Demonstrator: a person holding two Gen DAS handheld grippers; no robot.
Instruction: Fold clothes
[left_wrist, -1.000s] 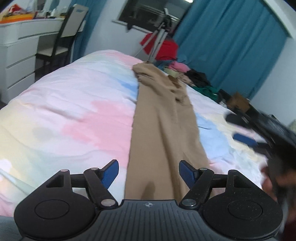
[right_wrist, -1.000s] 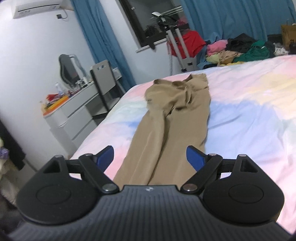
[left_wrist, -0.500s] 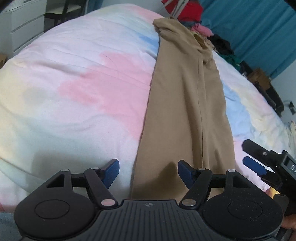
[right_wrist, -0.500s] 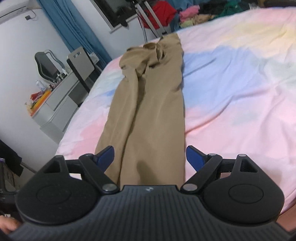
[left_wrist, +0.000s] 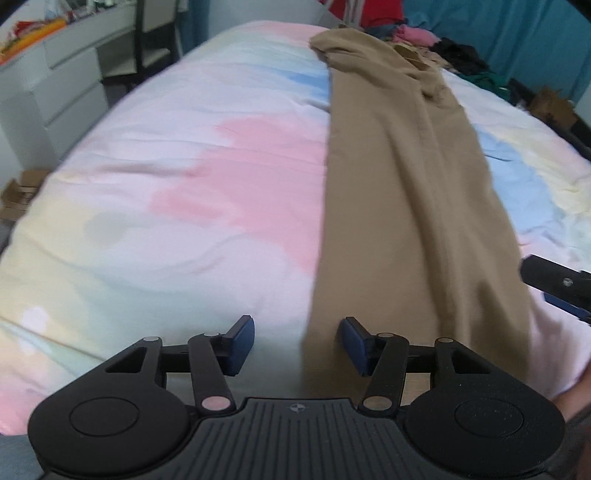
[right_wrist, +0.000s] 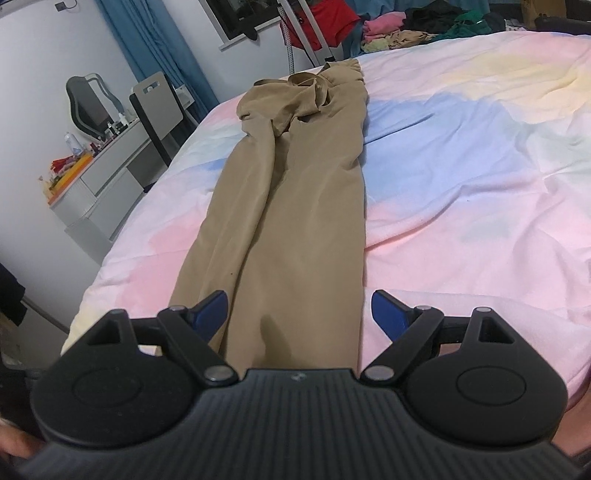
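Tan trousers (left_wrist: 406, 177) lie lengthwise on a pastel bedspread (left_wrist: 184, 184), legs folded one on the other, waistband at the far end. My left gripper (left_wrist: 297, 341) is open at the near hem, straddling the trousers' left edge. In the right wrist view the trousers (right_wrist: 295, 206) run away from my right gripper (right_wrist: 301, 310), which is open over the hem, its blue pads (right_wrist: 386, 312) on either side of the cloth. The right gripper's fingers (left_wrist: 554, 280) show at the right edge of the left wrist view.
A white dresser (right_wrist: 103, 173) with clutter and a chair (right_wrist: 155, 107) stand left of the bed. Beyond the far end are a pile of clothes (right_wrist: 424, 26), a tripod (right_wrist: 299, 33) and blue curtains (left_wrist: 517, 33). The bedspread (right_wrist: 480, 166) is bare right of the trousers.
Both grippers have come down and closer to the trousers' hem. The left gripper has shifted left, so the trousers' left edge now lies between its fingers.
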